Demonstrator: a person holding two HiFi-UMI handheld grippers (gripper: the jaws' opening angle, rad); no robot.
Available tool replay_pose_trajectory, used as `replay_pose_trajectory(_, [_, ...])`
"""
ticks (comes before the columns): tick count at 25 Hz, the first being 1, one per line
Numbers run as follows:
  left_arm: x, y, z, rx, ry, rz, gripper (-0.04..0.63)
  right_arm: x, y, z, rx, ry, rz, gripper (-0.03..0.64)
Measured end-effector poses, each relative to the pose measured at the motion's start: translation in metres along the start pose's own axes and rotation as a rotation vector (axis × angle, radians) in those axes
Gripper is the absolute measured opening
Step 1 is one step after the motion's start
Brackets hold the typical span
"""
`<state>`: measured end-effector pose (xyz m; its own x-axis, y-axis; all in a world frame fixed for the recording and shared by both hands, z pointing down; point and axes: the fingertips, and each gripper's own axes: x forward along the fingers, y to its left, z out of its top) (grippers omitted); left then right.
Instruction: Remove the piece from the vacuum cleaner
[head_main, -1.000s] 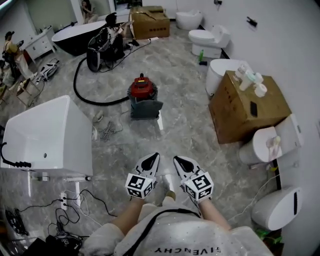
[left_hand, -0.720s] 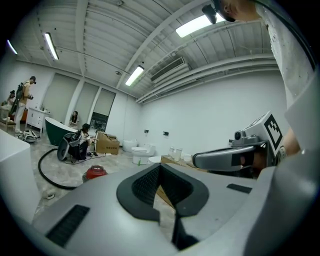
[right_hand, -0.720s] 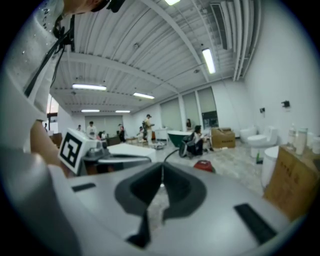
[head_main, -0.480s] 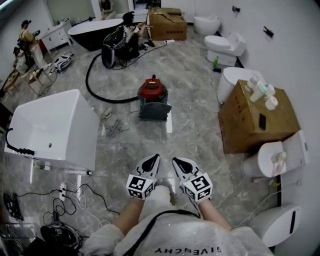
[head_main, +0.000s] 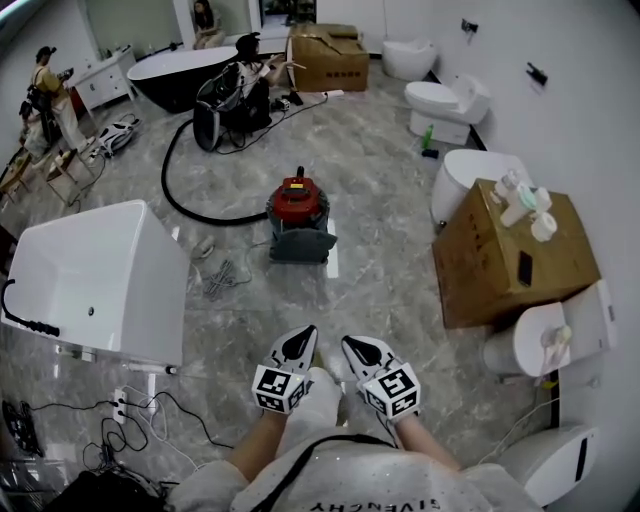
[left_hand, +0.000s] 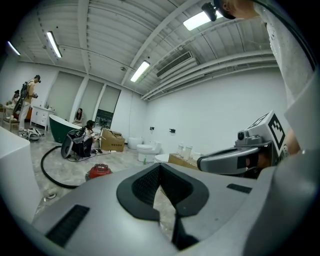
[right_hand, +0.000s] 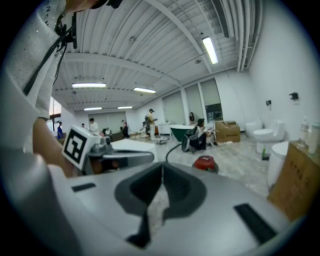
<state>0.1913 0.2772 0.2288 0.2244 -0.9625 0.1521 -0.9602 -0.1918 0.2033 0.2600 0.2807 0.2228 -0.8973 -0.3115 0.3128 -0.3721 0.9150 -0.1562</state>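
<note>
both grippers sit low in the head view, close to the person's body and well apart from the vacuum cleaner (head_main: 297, 203); the left gripper (head_main: 303, 338) and the right gripper (head_main: 355, 348) each have their jaws pressed together with nothing between them. the red vacuum cleaner stands on the marble floor (head_main: 390, 180) ahead of them, with a grey part (head_main: 302, 245) touching its near side. a black hose (head_main: 172, 190) curves away from it towards the far left. a white bathtub (head_main: 90, 275) stands to the left of the way and a cardboard box (head_main: 505, 260) with bottles (head_main: 525, 205) on top to the right, with white toilets beside it. loose cables (head_main: 218, 278) lie on the floor between the bathtub and the vacuum cleaner. in the left gripper view the vacuum cleaner is small and partly cut off by the gripper's own body; in the right gripper view it is blurred. whether the grey part is a separate piece cannot be made out.
</note>
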Motion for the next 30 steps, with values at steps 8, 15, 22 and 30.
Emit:
replay_pose_trajectory(8, [0.077,0.056,0.022,-0.009,0.003,-0.01,0.021,0.07,-0.056,0.023,0.003,0.043,0.019,0.015])
replay_pose_trajectory(15, [0.117,0.111,0.038,-0.017,0.01,0.004,0.021,0.132,-0.085,0.045,0.009,0.064,0.041,0.015])
replay_pose_trajectory(22, [0.144,0.153,0.049,-0.018,0.006,0.007,0.021,0.175,-0.103,0.061,0.0,0.075,0.045,0.014])
replay_pose_trajectory(30, [0.157,0.176,0.048,-0.036,0.005,0.019,0.022,0.2,-0.12,0.065,0.002,0.092,0.039,0.014])
